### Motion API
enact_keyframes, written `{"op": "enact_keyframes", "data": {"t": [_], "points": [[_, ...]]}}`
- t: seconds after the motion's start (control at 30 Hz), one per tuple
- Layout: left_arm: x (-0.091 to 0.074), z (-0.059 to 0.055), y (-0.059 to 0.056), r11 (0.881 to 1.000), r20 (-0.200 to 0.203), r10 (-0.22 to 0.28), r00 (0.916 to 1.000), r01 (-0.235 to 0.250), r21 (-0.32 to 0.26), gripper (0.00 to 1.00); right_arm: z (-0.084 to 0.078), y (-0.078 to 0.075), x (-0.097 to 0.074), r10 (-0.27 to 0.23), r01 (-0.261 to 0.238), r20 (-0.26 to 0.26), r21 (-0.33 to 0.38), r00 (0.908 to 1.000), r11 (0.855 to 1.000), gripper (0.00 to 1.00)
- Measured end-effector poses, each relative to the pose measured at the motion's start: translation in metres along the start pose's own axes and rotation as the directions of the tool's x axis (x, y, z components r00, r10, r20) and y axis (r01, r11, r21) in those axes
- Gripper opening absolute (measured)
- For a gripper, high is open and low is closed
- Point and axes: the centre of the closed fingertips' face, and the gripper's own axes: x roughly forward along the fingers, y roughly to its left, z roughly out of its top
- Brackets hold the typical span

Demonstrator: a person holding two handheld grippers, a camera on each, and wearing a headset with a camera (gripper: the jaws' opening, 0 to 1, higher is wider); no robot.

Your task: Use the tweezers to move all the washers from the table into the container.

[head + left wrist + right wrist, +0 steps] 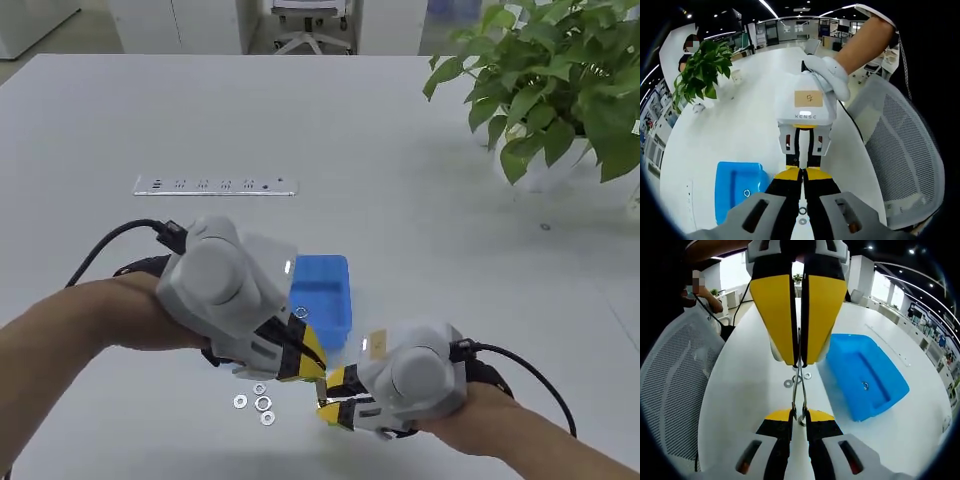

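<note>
Loosely grouped on the white desk point(420, 180), four washers point(262, 403) are seen near the front edge, just short of the blue container point(335, 268). A single washer point(300, 313) lies flat on the container's floor, apart from its walls; nothing else is seen inside.

To the left, the left gripper point(314, 368) is held over the loose washers, beside the container's near corner. Its yellow-tipped jaws are pressed almost together, and the thin metal tweezers point(799, 387) are clamped between them.

To the right, the right gripper point(328, 405) is pointed back at the left one, tip to tip. Its jaws are likewise drawn to a narrow slit, with the other end of the tweezers pinched between them. Whether a washer is caught in the tweezers cannot be told.
</note>
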Motion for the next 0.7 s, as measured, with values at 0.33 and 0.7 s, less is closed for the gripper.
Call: {"op": "enact_keyframes", "data": {"t": [0.33,0.7], "points": [[0.0041,-0.0002,0.0003,1.0,0.005,-0.002,1.0,0.002,-0.005,0.05,-0.0034,0.0004,0.0024,0.003,-0.003,-0.004,0.003,1.0,1.0,0.12],[0.0056,-0.0023,0.0052,1.0,-0.003,0.012,0.9999,-0.012,-0.007,0.05,-0.0032,-0.0015,0.0029,0.0,0.0,-0.002,0.006,1.0,1.0,0.13]]}}
